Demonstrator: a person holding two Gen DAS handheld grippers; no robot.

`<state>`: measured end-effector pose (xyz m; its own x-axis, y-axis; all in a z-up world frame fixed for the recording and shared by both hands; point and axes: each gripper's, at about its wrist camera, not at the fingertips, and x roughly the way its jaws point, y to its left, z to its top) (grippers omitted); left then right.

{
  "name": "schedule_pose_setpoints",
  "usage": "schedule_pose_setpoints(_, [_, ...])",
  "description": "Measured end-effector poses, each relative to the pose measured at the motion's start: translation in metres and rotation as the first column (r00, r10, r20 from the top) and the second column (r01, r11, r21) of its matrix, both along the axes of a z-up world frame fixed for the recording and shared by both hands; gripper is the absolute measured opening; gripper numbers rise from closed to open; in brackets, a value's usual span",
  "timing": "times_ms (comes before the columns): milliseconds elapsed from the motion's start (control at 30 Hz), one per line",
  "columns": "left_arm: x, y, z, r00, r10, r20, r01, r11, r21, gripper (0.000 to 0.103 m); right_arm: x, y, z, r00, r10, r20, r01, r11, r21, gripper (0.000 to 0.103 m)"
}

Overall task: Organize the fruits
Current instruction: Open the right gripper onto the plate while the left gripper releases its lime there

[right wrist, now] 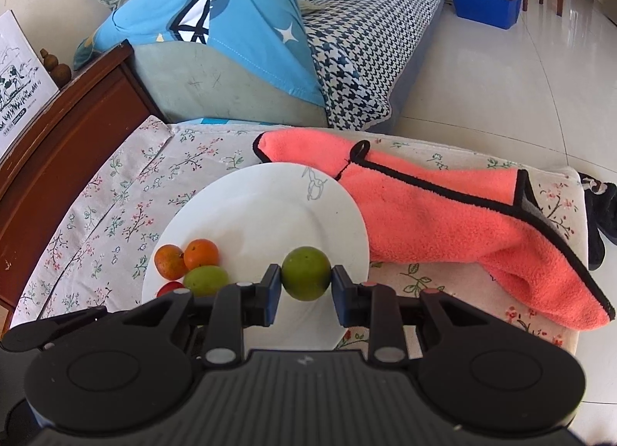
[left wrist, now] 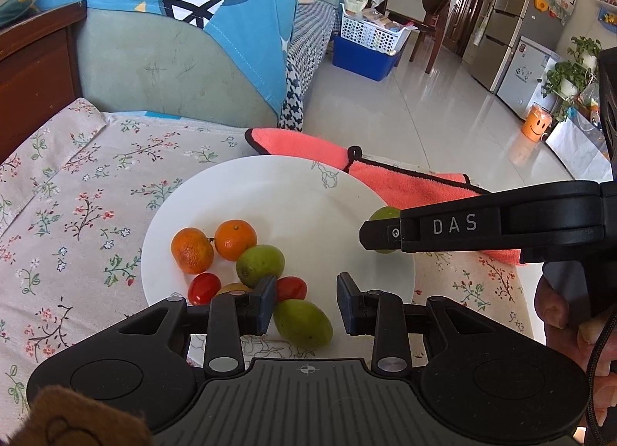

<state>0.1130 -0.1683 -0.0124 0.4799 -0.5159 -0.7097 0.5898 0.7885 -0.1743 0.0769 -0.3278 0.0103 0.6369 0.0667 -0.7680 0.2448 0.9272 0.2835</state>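
Right claw (right wrist: 306, 279): clamped on green fruit (right wrist: 306, 273) above white plate (right wrist: 270, 195). Left claw (left wrist: 306, 301): jaws apart, empty, over plated oranges (left wrist: 235, 239), tomatoes (left wrist: 203, 288).

- Your white plate (right wrist: 270, 199) sits mid-frame.
- At its lower-left edge you have 2 oranges (right wrist: 200, 253) touching, a green fruit (right wrist: 204, 278) and a red tomato (right wrist: 171, 287) just below.
- 1 round green fruit (right wrist: 306, 273) sits clamped at lower centre, over the plate.
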Motion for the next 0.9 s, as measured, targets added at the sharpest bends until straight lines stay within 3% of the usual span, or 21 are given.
schedule_pose_setpoints(100, [0.001, 0.001, 0.004, 1.0, 0.001, 0.004, 0.0, 1.0, -0.019, 0.035, 0.002, -0.004, -0.002, 1.0, -0.023, -0.001, 0.023, 0.999, 0.028, 0.031])
schedule_pose_setpoints(167, [0.0, 0.002, 0.01, 1.0, 0.009, 0.016, -0.009, 1.0, -0.029, 0.056, 0.002, -0.007, -0.001, 0.999, -0.035, 0.008, 0.034, 0.998, 0.051, 0.032])
schedule_pose_setpoints(233, [0.0, 0.004, 0.016, 0.999, 0.026, 0.035, -0.025, 0.999, -0.032, 0.066, 0.001, -0.008, 0.002, 0.999, -0.041, 0.016, 0.04, 0.998, 0.053, 0.032])
schedule_pose_setpoints(367, [0.005, 0.013, 0.027, 0.998, 0.052, 0.026, -0.051, 0.998, -0.037, 0.068, -0.001, -0.008, 0.007, 0.999, -0.043, 0.031, 0.041, 0.997, 0.059, 0.032])
schedule_pose_setpoints(633, [0.009, 0.038, 0.047, 0.992, 0.111, 0.067, -0.114, 0.993, 0.042, 0.075, -0.009, -0.002, 0.015, 0.999, -0.022, 0.042, 0.02, 0.998, 0.052, 0.032])
schedule_pose_setpoints(900, [0.008, 0.073, 0.061, 0.984, 0.157, 0.079, -0.164, 0.982, 0.095, 0.075, -0.02, 0.016, 0.023, 0.998, 0.023, 0.057, -0.026, 0.999, 0.036, 0.033])
